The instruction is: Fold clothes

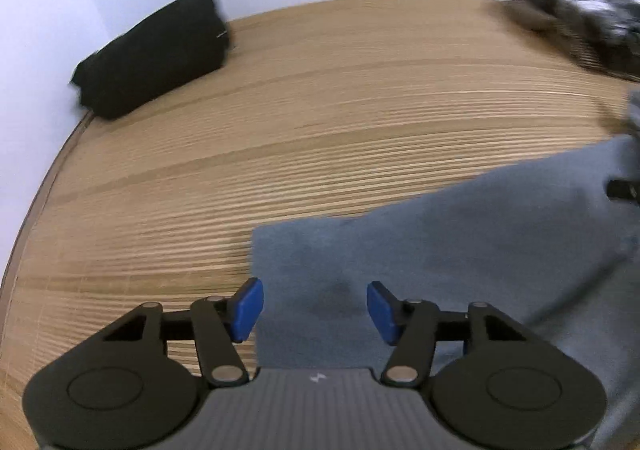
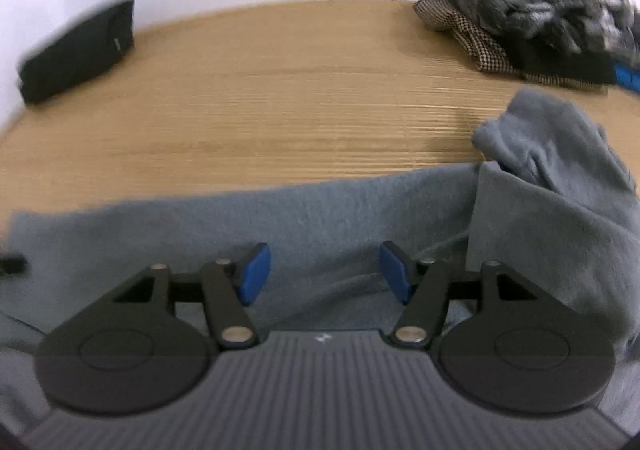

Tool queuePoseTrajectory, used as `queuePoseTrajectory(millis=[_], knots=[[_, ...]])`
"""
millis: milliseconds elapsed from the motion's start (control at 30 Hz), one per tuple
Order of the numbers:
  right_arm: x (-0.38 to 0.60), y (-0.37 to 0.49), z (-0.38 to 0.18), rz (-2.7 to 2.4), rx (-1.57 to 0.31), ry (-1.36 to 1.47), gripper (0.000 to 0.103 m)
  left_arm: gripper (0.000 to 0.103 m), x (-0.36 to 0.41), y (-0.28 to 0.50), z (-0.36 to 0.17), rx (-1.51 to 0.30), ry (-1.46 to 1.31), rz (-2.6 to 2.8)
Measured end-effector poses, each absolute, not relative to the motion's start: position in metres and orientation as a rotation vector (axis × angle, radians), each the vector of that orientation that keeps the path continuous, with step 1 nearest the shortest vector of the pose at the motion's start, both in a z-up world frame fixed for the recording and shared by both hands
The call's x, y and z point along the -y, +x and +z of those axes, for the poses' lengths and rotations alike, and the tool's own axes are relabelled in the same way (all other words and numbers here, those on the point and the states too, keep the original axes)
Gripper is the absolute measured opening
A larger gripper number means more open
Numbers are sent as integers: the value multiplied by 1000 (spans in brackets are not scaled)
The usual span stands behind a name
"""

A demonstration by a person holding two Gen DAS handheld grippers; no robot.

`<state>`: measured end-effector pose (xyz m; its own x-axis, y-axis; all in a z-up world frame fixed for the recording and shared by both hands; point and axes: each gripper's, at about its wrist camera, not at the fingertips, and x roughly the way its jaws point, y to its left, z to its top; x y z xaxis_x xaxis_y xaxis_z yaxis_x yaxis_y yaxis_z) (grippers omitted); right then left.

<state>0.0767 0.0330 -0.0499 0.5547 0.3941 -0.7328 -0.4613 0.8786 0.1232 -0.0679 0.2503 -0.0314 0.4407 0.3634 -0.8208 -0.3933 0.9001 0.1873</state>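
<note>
While the wide, pale striped-wood tabletop (image 1: 280,138) gives plenty of room, the large grey-blue fleece garment (image 2: 320,218) spread flat along its near side is where I would expect trouble. One part of it, perhaps a sleeve, lies bunched and doubled over at the right end (image 2: 560,154); if a fold is made over that lump, the result would likely come out crooked and bulky. Further back, the heap of dark and houndstooth clothes (image 2: 540,22) sits near enough to catch a swung edge. A folded black fabric bundle (image 1: 156,54) sits well clear at the far left. Both the left hand-held gripper (image 1: 315,308) and right hand-held gripper (image 2: 325,272) hover over the fleece with blue pads apart, gripping nothing; soft pile may slip from a shallow pinch.
</note>
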Motion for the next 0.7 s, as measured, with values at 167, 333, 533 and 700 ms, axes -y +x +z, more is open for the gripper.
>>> queuePoseTrajectory(millis=[167, 333, 533, 700], knots=[[28, 54, -10, 467, -701, 33, 63, 67, -204, -67, -16, -994, 17, 404], [73, 85, 3, 362, -571, -120, 63, 68, -157, -56, -9, -1004, 59, 341], [76, 177, -31, 379, -634, -296, 63, 69, -114, -26, -25, -1086, -19, 377], [83, 221, -62, 492, -737, -249, 54, 69, -83, -20, -41, -1139, -52, 459]])
